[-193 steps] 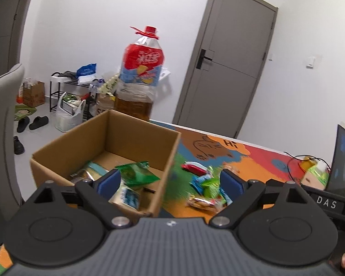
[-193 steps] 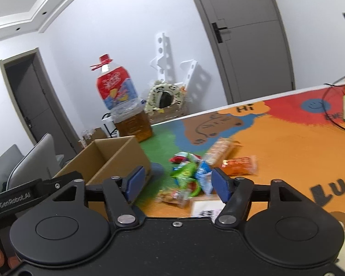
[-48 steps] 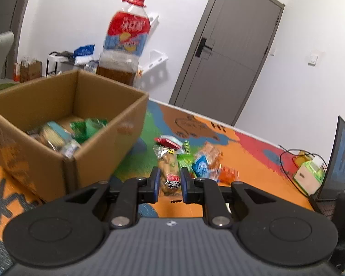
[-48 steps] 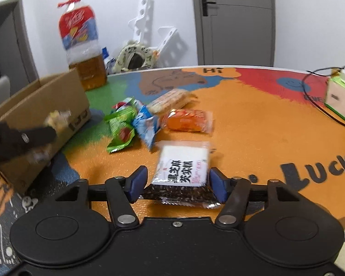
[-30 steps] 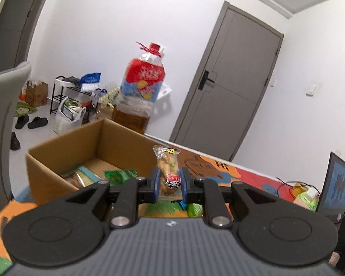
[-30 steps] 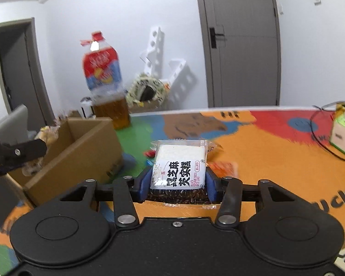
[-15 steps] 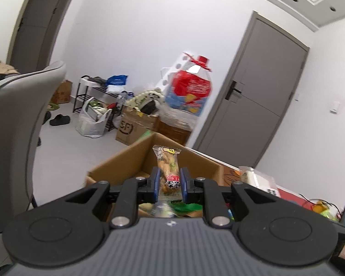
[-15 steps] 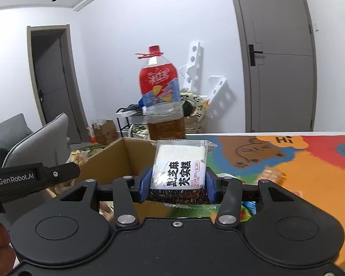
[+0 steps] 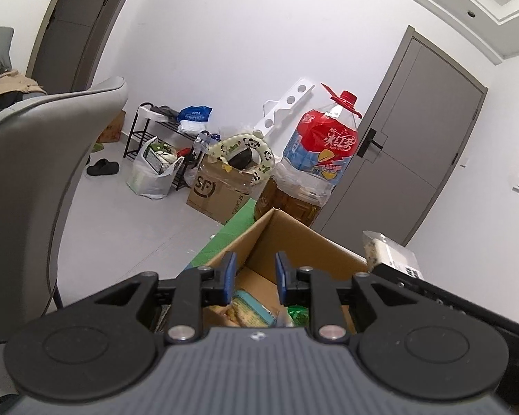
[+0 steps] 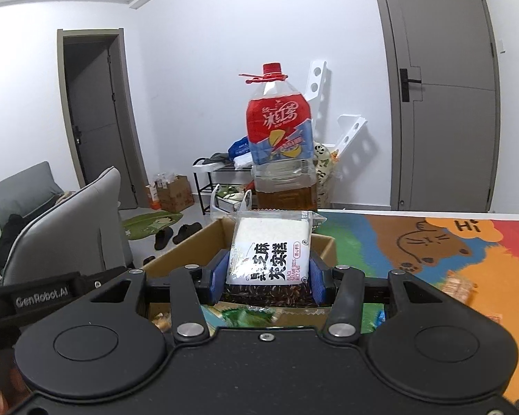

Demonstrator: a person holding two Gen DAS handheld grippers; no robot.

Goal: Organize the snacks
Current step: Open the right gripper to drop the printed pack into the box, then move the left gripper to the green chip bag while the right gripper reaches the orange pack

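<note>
Nearest in the right wrist view, the right gripper [image 10: 268,282] is clamped on the black sesame rice cake packet [image 10: 270,252], blue pads pressing both sides, at frame centre. Directly behind it lies the cardboard box [image 10: 323,243], open-topped, with snack packets showing low inside.

Procedure for the drop — judged from this position:
1. Carry the packet forward until it sits over the box interior, not over the near wall.
2. Lower slightly, then part the jaws.

In the left wrist view, the left gripper [image 9: 253,275] has just been opening; its jaws stand slightly apart with nothing between them, above the box [image 9: 294,242] at lower centre. Farther back stands a large drink bottle [image 10: 279,145] — keep clear of it.
</note>
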